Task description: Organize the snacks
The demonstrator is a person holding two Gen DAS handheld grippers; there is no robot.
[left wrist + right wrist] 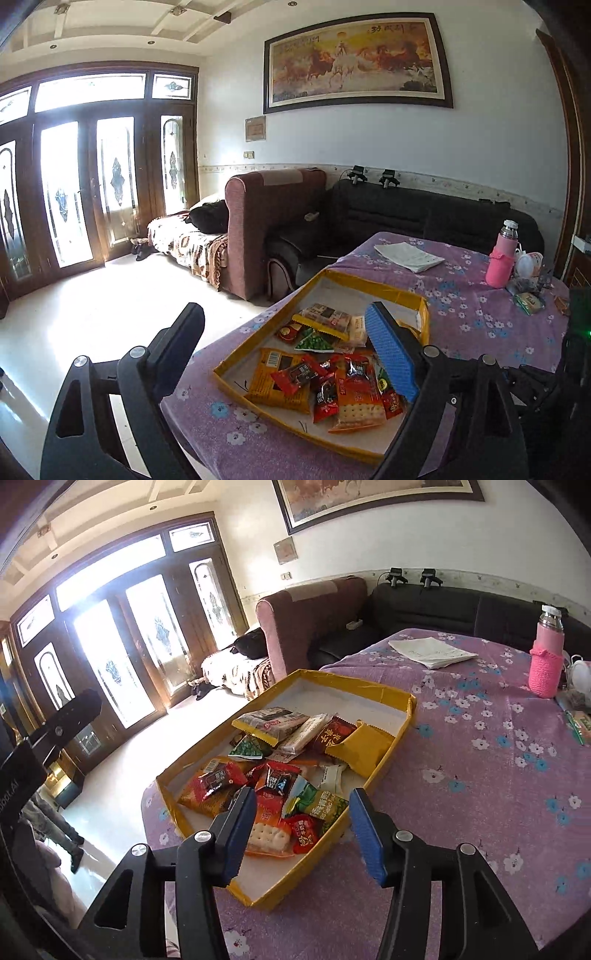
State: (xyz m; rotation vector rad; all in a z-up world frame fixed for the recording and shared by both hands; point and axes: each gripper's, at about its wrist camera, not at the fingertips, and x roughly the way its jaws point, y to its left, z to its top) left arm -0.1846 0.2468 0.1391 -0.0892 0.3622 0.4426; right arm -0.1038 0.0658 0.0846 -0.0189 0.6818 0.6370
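Observation:
A shallow yellow tray (369, 285) (351, 681) lies on the purple flowered tablecloth near the table's left edge. Several snack packets are heaped in it: an orange packet (277, 384), a cracker packet (266, 836), a green garlic-pea packet (317, 805), a plain yellow packet (365, 747) and small red ones. My left gripper (291, 332) hangs open over the tray's near left side, with nothing between its fingers. Open as well, my right gripper (303, 827) hovers above the tray's near end, its blue pads (365, 834) clear of the packets below.
A pink-sleeved bottle (500, 258) (546, 664) and a stack of papers (408, 256) (432, 651) sit at the table's far side. A loose green packet (530, 302) lies at the right. Sofas stand beyond the table; floor drops off left of the tray.

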